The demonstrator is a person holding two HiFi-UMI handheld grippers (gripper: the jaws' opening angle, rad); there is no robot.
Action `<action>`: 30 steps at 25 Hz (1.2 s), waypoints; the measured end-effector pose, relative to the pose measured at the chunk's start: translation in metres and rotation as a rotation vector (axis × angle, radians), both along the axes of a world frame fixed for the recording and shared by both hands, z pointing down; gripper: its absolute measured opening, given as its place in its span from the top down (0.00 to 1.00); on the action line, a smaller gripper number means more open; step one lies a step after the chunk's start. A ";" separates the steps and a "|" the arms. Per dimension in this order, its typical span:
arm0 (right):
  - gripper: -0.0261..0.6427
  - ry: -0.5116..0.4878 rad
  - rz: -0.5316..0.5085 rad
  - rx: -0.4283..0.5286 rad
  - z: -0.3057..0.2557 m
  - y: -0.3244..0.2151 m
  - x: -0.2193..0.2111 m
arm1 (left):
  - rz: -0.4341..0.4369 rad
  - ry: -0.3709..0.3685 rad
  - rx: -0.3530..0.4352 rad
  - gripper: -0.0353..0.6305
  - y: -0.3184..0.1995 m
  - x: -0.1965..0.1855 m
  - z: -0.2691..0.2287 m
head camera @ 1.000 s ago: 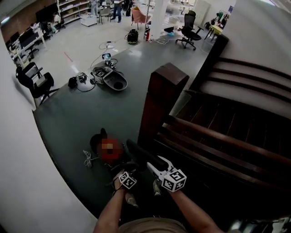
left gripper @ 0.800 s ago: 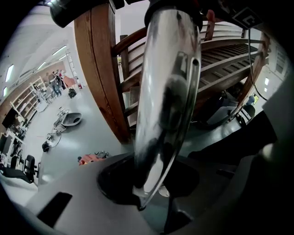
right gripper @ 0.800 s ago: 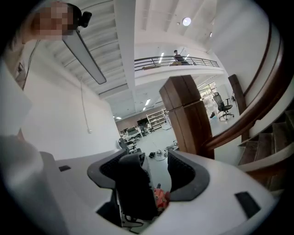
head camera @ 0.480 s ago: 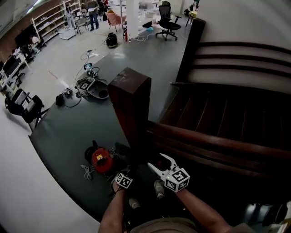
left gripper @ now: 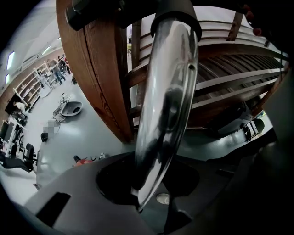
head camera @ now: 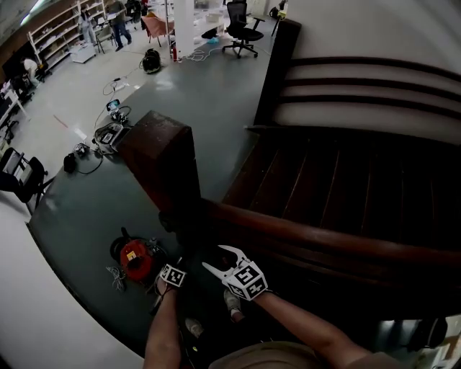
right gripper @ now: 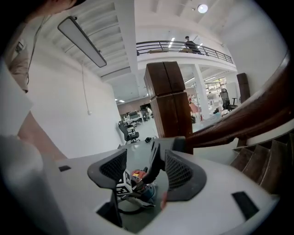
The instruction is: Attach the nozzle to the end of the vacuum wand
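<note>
Held the wand (left gripper: 167,92); had no nozzle in the other tongs yet.
Head view: stood by the stairs (head camera: 346,180), with the left gripper (head camera: 171,278) and right gripper (head camera: 216,258) side by side at lower centre, a red vacuum (head camera: 134,258) just left on the floor, and the post (head camera: 162,162) above. Left gripper view: clamped narrow on the chrome wand, from bottom centre up to a black collar (left gripper: 177,13). Right gripper view: gaped wide and empty, showed only the vacuum beyond. Found no nozzle in any view; judged the step as fetching it. Next, likely: locate the nozzle, close on it, line it up with the wand's end.
</note>
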State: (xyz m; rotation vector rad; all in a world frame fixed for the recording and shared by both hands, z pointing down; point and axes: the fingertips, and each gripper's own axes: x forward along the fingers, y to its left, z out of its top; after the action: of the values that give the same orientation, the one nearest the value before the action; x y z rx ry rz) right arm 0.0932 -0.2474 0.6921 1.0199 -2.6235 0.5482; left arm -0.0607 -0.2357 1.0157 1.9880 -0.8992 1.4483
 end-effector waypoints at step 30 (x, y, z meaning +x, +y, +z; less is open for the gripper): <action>0.56 0.093 -0.019 -0.096 0.025 0.018 -0.040 | -0.380 0.654 0.344 0.59 0.047 -0.043 -0.241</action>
State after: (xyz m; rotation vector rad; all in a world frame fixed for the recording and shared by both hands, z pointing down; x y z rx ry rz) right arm 0.0528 -0.2289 0.7168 0.9665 -2.4979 0.6021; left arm -0.1039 -0.1891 0.7743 2.1642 -1.1735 0.4014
